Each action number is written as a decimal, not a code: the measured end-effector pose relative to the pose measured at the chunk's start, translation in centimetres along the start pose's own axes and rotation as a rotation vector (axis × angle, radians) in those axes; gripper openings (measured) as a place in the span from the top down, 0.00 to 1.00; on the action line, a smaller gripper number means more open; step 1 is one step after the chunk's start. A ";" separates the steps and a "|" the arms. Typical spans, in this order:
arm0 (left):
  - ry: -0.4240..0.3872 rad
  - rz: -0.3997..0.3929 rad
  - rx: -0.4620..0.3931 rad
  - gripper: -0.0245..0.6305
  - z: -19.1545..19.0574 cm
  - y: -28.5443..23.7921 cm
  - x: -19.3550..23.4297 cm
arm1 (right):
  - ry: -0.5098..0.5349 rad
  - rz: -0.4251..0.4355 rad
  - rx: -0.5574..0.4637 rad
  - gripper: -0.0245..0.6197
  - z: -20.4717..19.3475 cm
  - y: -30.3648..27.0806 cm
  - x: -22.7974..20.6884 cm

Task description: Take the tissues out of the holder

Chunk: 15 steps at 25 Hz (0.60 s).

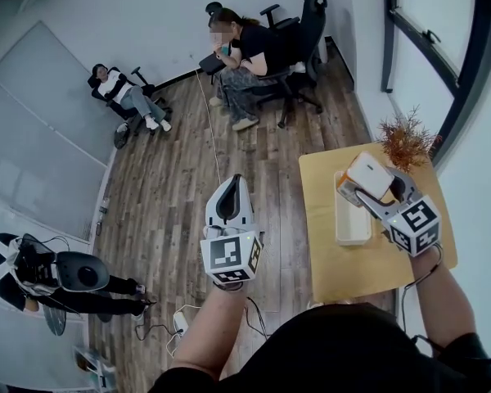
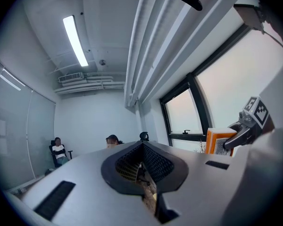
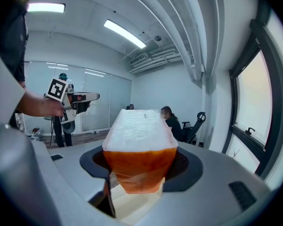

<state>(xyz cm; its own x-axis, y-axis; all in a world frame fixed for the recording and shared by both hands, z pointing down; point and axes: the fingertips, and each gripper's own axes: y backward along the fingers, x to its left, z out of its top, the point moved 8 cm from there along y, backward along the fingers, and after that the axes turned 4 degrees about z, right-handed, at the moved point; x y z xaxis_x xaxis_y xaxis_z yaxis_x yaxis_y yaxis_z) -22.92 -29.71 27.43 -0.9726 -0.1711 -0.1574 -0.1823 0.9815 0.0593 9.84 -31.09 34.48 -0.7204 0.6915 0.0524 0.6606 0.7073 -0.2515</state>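
Holding the tissue pack [image 1: 370,173] clear above the table [image 1: 335,262], the right gripper [image 1: 368,193] has its jaws closed on the pack's orange end, with the white length jutting forward past them. The main risk, as I judge it, is a slip. The pack is soft and wrapped in slick film, and it is held at one end only, so the free end could sag and twist out of the jaws if the gripper tilts further or swings quickly. If it fell, it would land back in the holder [image 1: 352,234] or on the table edge at the frame's lower right. A wide sweep toward the upper right could also brush the dried plant [image 1: 405,137].

The left gripper [image 1: 229,188] hangs over the wooden floor at the frame's centre, well apart from the table. Its jaws are drawn together with nothing between them, so it offers no support.

The holder is a white open box lying on the table just below the pack. Its inside looks pale and bare, though the gripper hides part of it.
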 end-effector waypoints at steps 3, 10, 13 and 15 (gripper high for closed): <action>0.004 0.000 -0.009 0.96 0.4 1.0 1.0 | 0.005 -0.029 -0.032 0.52 1.1 0.8 1.1; 0.023 0.001 -0.002 0.96 -0.5 3.4 2.1 | 0.019 -0.074 -0.055 0.52 3.2 1.9 3.2; 0.036 0.007 0.004 0.96 -1.1 3.5 2.1 | 0.017 -0.079 -0.048 0.52 3.1 1.9 3.2; 0.037 0.008 -0.001 0.96 -1.0 3.6 2.2 | 0.018 -0.078 -0.055 0.52 3.2 2.0 3.4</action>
<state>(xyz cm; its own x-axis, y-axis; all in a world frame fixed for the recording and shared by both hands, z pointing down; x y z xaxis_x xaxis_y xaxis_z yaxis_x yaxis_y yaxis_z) -25.89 -26.60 28.33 -0.9786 -0.1664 -0.1207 -0.1747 0.9827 0.0613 8.02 -27.79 31.04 -0.7666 0.6361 0.0874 0.6136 0.7659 -0.1922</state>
